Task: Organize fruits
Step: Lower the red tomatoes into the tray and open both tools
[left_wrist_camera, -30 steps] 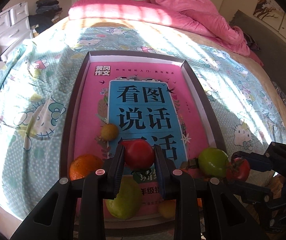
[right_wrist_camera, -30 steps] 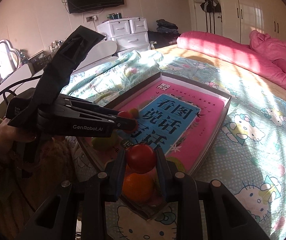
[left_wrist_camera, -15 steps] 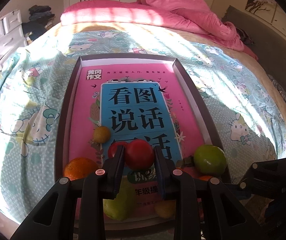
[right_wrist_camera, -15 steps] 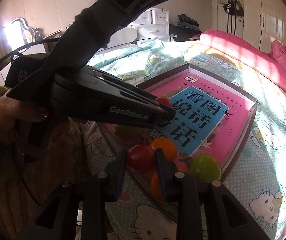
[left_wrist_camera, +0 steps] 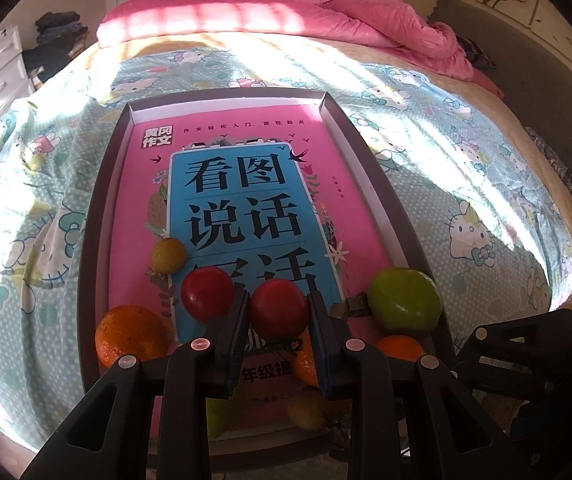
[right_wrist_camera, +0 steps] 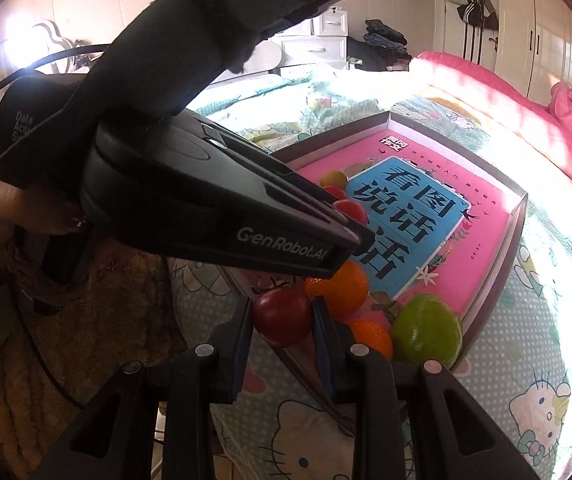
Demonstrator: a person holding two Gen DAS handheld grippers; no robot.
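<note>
Two grippers each hold a red tomato. The left gripper (left_wrist_camera: 278, 320) has its jaws closed snug on one tomato (left_wrist_camera: 277, 309) over the near end of the tray (left_wrist_camera: 90, 236). The right gripper (right_wrist_camera: 282, 322) has its jaws shut on another tomato (right_wrist_camera: 283, 317) right at the tray's near edge, by the side of the bed (left_wrist_camera: 465, 168).

The tomatoes are soft and round. If the jaws press too hard, one could squash. If they let go too high, a tomato could roll on the smooth book (left_wrist_camera: 242, 208) and bump the loose red tomato (left_wrist_camera: 207, 294), the orange (left_wrist_camera: 130, 335) or the green fruit (left_wrist_camera: 405, 307). The right one could even drop off the tray edge.

The left gripper points along the tray, tipped down a little. A hand (right_wrist_camera: 2, 216) holds it from behind, close to the right gripper, so the two could knock together.
</note>
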